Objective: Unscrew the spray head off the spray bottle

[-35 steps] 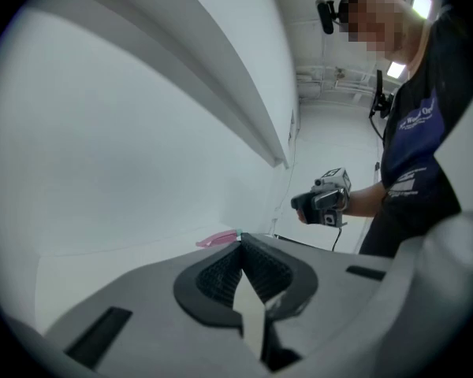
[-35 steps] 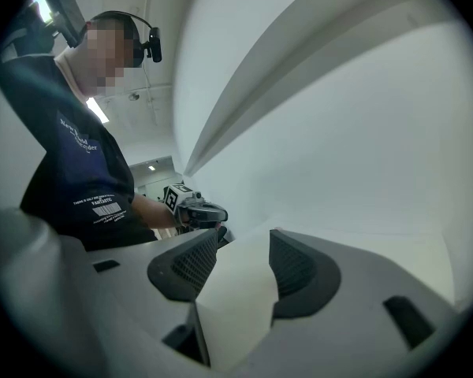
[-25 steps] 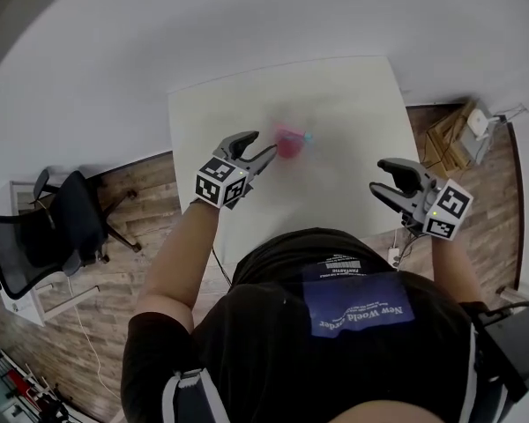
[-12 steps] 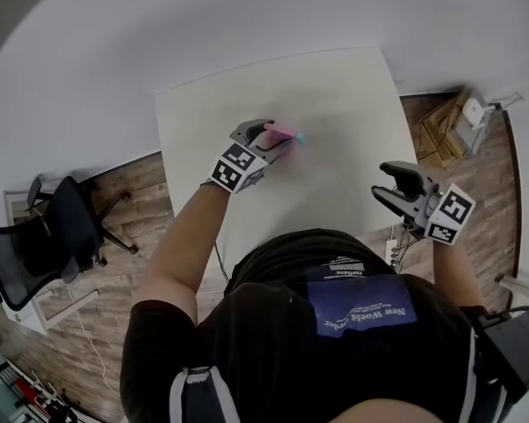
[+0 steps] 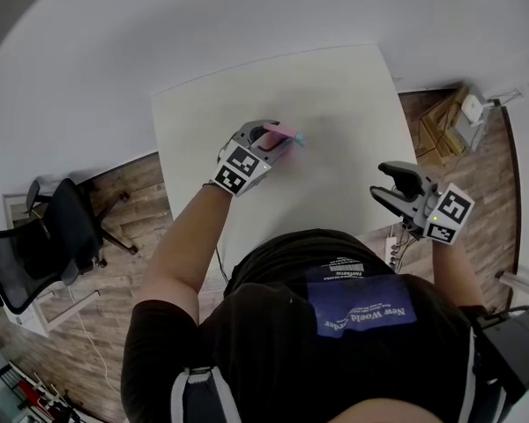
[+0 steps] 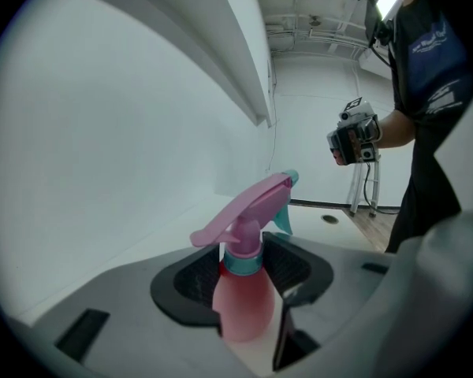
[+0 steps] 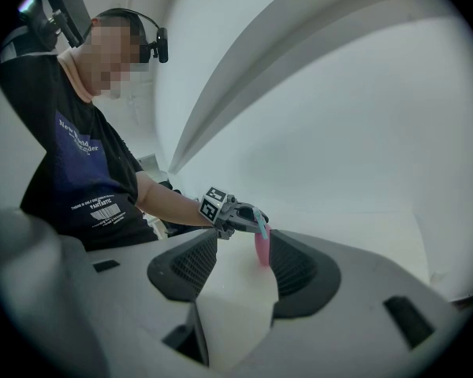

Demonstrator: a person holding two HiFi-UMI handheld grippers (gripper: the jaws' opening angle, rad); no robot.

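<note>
A pink spray bottle [image 6: 243,309] with a pink spray head [image 6: 248,211], teal collar and teal nozzle stands upright on the white table [image 5: 335,86]. My left gripper [image 6: 244,278] has the bottle's body between its jaws, which are closing, and the black pads lie against its sides below the collar. In the head view the left gripper [image 5: 278,137] covers most of the bottle [image 5: 285,131]. My right gripper [image 5: 386,181] hangs open and empty off the table's right front corner. From the right gripper view [image 7: 240,266], the bottle [image 7: 262,250] is far ahead.
The table's left edge borders wooden floor with a black office chair [image 5: 44,245]. Cardboard and a white device [image 5: 454,130] lie on the floor at the right. A white wall runs behind the table's far edge.
My left gripper reached forward from the table's near left to the bottle and closed in around it. The right gripper has hardly moved.
</note>
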